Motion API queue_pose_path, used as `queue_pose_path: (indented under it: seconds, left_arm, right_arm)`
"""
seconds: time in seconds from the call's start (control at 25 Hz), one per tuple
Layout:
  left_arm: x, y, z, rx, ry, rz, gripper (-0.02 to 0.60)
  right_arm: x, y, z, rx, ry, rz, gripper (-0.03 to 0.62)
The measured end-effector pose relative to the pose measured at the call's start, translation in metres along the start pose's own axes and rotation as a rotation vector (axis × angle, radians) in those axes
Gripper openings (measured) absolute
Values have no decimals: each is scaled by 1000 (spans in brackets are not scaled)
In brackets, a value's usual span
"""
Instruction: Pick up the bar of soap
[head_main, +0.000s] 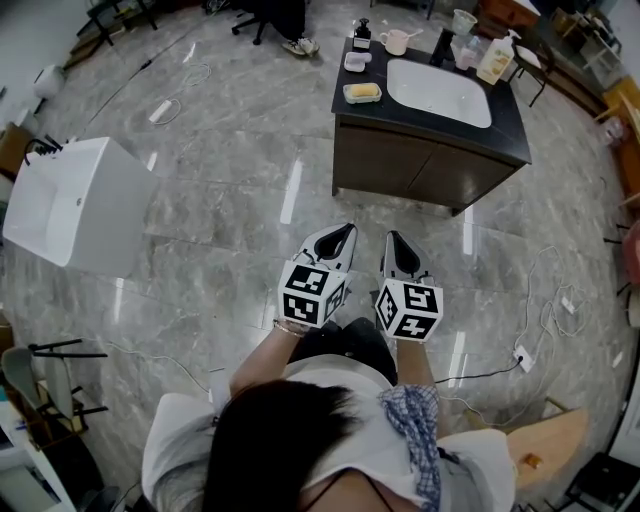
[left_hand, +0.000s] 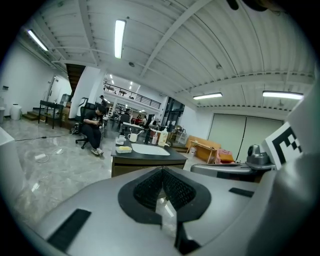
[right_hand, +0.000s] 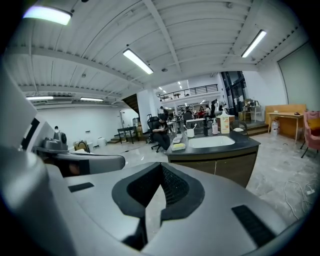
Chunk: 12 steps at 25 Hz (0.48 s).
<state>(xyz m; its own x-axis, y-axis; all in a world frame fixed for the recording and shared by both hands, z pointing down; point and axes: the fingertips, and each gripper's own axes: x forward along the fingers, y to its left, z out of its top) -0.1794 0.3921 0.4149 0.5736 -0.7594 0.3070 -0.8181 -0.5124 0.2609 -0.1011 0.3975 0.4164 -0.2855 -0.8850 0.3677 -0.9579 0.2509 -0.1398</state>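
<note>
1. Head view: two units, left hand-held gripper (head_main: 344, 232) and right hand-held gripper (head_main: 393, 238), side by side above floor (head_main: 220, 215); one bar of soap (head_main: 362, 91) in dish (head_main: 348, 97) on table (head_main: 505, 130) (well apart from both).
2. Left gripper view: jaws together, nothing between.
3. Right gripper view: jaws together, nothing between.

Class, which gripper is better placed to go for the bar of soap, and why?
Left, narrowly. The bar of soap lies at the vanity's left end, slightly nearer the left gripper; the right gripper is equally shut and distant.
</note>
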Motion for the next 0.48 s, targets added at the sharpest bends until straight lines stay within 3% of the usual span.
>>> queue_pose_path:
  seconds: [0.48]
  left_arm:
    - [11,7,6,-15,0,-6,11]
  right_arm:
    - [17,0,3,-6,4,18,15]
